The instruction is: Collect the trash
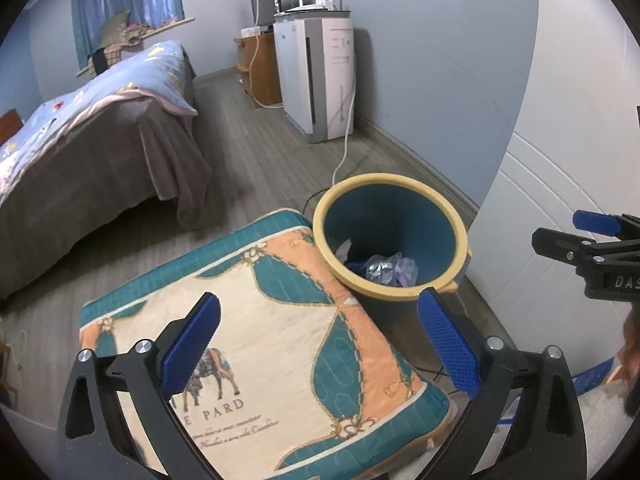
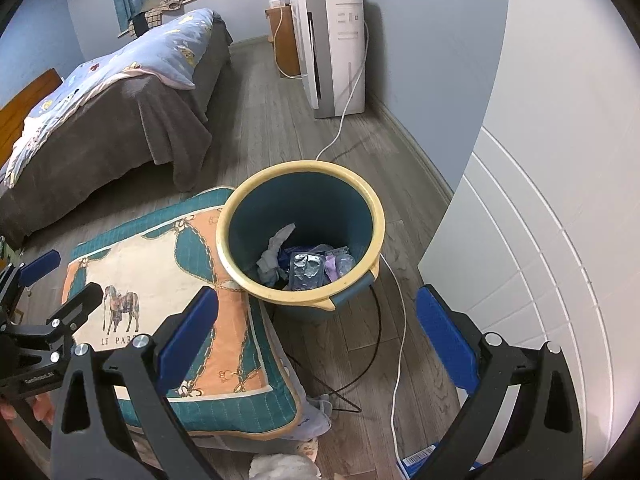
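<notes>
**Trash bin stands loaded; both grippers empty above it**

Trash bin (image 2: 300,232), teal with a yellow rim, stands on the wood floor touching the patterned cushion (image 2: 160,300) at its 9 o'clock. Inside lie a crumpled grey tissue (image 2: 276,252), a silvery foil wrapper (image 2: 306,270) and a purple plastic scrap (image 2: 336,266). The right gripper (image 2: 316,344) hangs spread wide with nothing between its blue pads, at the bin's 6 o'clock. The left gripper (image 1: 320,344) is equally wide and empty over the cushion, the bin at its 1 o'clock. A white cable (image 2: 396,352) and a black wire (image 2: 376,344) run beside the bin's base; a low sweep could likely snag them or tip the bin against the cushion.
</notes>
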Demonstrator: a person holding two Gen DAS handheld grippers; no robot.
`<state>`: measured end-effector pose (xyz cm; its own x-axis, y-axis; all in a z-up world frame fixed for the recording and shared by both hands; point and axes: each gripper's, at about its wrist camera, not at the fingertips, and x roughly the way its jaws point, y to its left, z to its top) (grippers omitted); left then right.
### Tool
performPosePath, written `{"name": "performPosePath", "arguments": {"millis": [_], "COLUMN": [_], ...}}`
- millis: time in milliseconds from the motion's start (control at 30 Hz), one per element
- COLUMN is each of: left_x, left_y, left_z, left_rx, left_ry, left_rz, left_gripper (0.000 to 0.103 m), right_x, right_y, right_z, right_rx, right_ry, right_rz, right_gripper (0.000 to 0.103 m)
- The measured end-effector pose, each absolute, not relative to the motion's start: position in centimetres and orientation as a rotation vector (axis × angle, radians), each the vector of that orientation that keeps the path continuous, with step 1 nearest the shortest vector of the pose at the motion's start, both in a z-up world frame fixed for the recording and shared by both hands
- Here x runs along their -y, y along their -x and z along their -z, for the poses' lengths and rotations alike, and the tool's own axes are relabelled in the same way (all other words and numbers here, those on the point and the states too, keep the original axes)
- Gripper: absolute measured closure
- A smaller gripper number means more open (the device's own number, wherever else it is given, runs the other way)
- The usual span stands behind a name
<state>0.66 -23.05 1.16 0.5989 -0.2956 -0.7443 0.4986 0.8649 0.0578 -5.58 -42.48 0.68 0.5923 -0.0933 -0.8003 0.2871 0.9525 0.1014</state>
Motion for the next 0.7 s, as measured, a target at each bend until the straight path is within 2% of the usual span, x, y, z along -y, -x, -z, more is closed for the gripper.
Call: {"name": "performPosePath", "arguments": {"millis": [700], "left_x": [23.45], "left_y": [-0.49], "left_z": [-1.57], "left_rx": [-0.805], "left_ry": [-0.261], "left_rz": [0.493], "left_gripper": [0.005], "right_x": [41.9], "right_y": [5.29], "right_z": [-0.67], "right_rx": [-0.926], "right_ry": [-0.198], "right_rz": [0.234], "right_gripper": [0.006]}}
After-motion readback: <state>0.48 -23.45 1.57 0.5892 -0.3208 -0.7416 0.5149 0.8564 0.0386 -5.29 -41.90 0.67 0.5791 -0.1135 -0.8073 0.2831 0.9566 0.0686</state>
